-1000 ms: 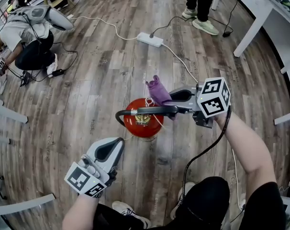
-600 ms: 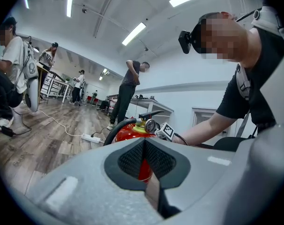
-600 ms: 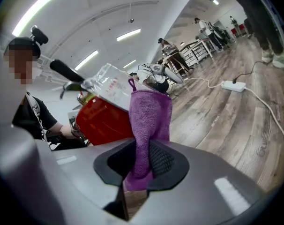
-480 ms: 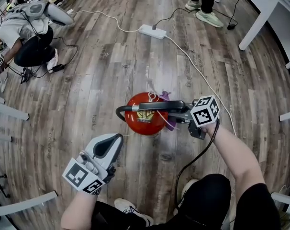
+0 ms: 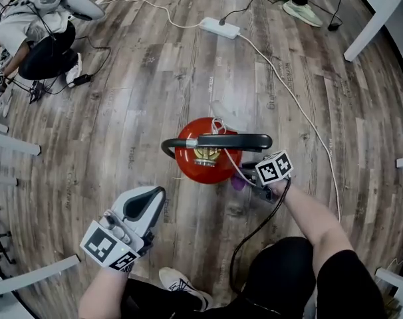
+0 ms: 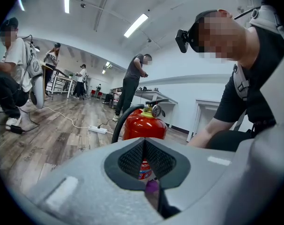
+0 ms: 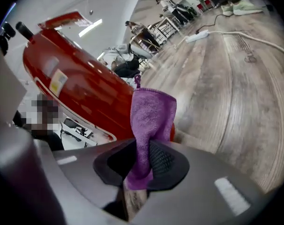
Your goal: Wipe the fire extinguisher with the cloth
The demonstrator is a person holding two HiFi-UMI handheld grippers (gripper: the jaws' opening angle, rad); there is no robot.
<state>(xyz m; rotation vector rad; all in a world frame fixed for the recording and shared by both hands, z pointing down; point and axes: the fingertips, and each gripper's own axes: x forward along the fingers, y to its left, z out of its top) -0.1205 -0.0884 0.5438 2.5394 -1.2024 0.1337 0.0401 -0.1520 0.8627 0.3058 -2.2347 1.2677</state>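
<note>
Right gripper has dropped from above the black handle to low beside the fire extinguisher, on its near-right side, and has rolled on the way down. Left gripper has barely shifted, slightly lower, and is well clear of the cylinder on the near-left.

Right jaws are clamped on the purple cloth – a fold stands up out of the pads, with the tail hanging below them. In the right gripper view the cloth sits right in front of the red body. From the head view it shows at the body's lower-right edge; actual contact can't be resolved.

Left jaws are closed pad to pad, nothing gripped, pointing at the extinguisher from a short way off.

Extinguisher stands upright on the wood floor, with its black hose looping off the left of the brass valve.

Background – white power strip with its cable running across the floor past the extinguisher's right. A crouching person is at top left.
</note>
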